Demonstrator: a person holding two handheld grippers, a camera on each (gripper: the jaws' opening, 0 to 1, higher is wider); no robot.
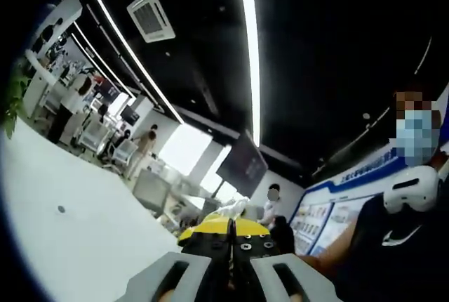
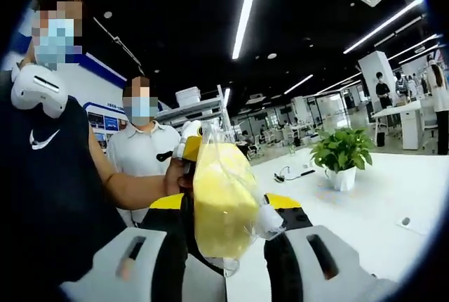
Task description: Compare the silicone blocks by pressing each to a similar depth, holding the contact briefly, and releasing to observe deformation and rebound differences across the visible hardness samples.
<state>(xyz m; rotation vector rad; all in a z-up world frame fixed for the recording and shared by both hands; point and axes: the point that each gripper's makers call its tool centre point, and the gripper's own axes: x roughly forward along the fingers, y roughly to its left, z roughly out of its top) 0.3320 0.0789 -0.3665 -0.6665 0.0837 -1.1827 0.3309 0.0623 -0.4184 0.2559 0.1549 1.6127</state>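
Observation:
A yellow silicone block (image 2: 221,197) inside a clear plastic bag stands upright between the jaws of my right gripper (image 2: 224,240). The black pads (image 2: 172,246) press against the bag on both sides. A person's hand (image 2: 177,172) holds the bag's top left corner. In the left gripper view my left gripper (image 1: 231,246) points up toward the ceiling. Its black and yellow fingertips are closed together with nothing between them.
A white table (image 2: 379,197) stretches to the right, carrying a potted plant (image 2: 342,153) and a small cable (image 2: 295,173). A person in a dark shirt (image 2: 42,175) stands close on the left, another in a white shirt (image 2: 144,151) behind. The same table (image 1: 70,232) lies left of the left gripper.

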